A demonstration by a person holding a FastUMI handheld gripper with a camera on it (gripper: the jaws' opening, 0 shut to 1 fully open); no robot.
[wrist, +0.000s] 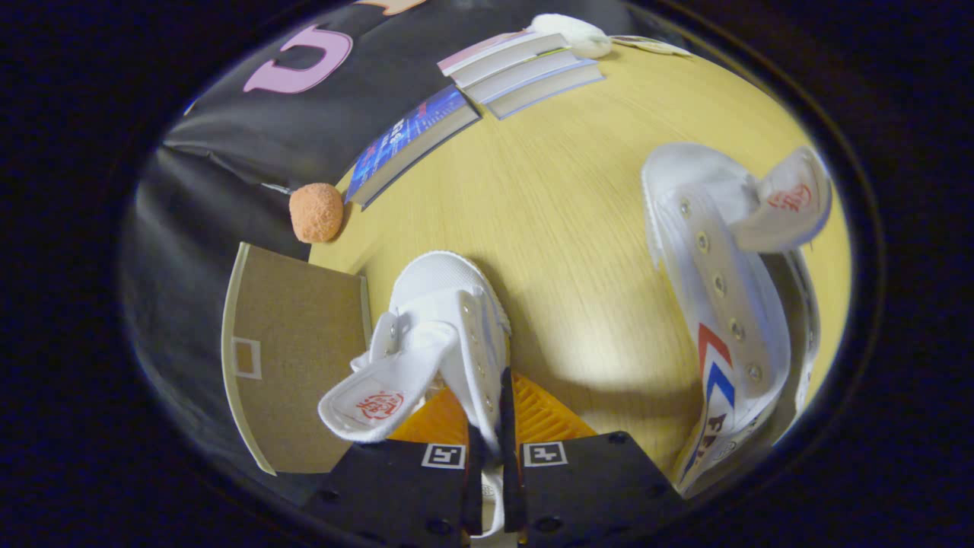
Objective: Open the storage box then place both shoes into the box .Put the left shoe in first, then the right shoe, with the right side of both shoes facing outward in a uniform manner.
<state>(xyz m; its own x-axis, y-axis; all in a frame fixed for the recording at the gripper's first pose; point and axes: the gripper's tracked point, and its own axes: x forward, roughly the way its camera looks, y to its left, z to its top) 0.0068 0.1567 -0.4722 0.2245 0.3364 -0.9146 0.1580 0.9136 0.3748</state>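
Note:
My gripper (491, 457) is shut on the side wall of a white canvas shoe (445, 304), which is pinched thin between the two fingers. The shoe's toe points away from me and its tongue (373, 399) flops out to the left. Its shadow falls on the table to its right. The second white shoe (715, 281) lies on the wooden table (563, 198) well to the right of the fingers, showing red and blue chevrons on its side and its tongue folded back. The storage box (297, 358) shows as a brown cardboard face with a pale rim, just left of the held shoe.
An orange fuzzy ball (316, 212) rests beyond the box at the table's edge. Several books (472, 99) lie in a row along the far edge, with a white soft object (571, 34) behind them. Bare tabletop lies between the two shoes.

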